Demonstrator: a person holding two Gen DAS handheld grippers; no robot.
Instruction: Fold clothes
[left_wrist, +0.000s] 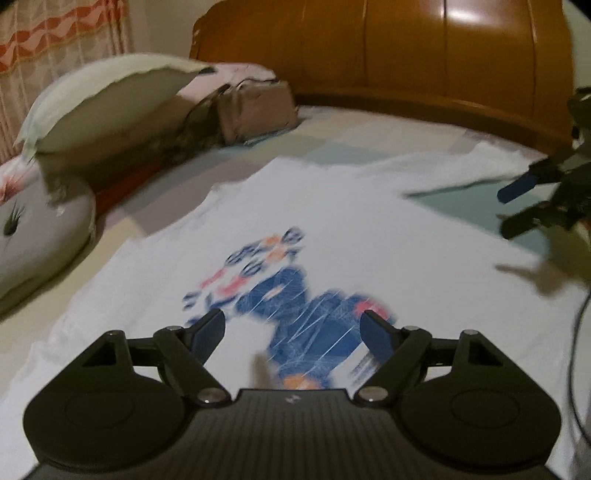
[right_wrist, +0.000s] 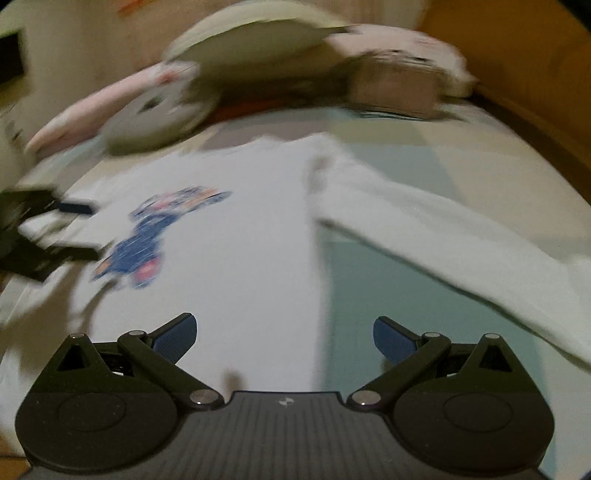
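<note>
A white long-sleeved shirt with a blue and orange print lies spread flat on the bed. My left gripper hovers open just above the print, nothing between its fingers. In the right wrist view the same shirt fills the middle, its sleeve stretching out to the right. My right gripper stands open over the shirt's side edge, empty. The right gripper also shows at the right edge of the left wrist view, and the left gripper at the left edge of the right wrist view.
Pillows and a plush toy are piled at the far left of the bed. A glossy wooden headboard runs along the back. Pale patchwork bedding shows beside the shirt. A curtain hangs at the far left.
</note>
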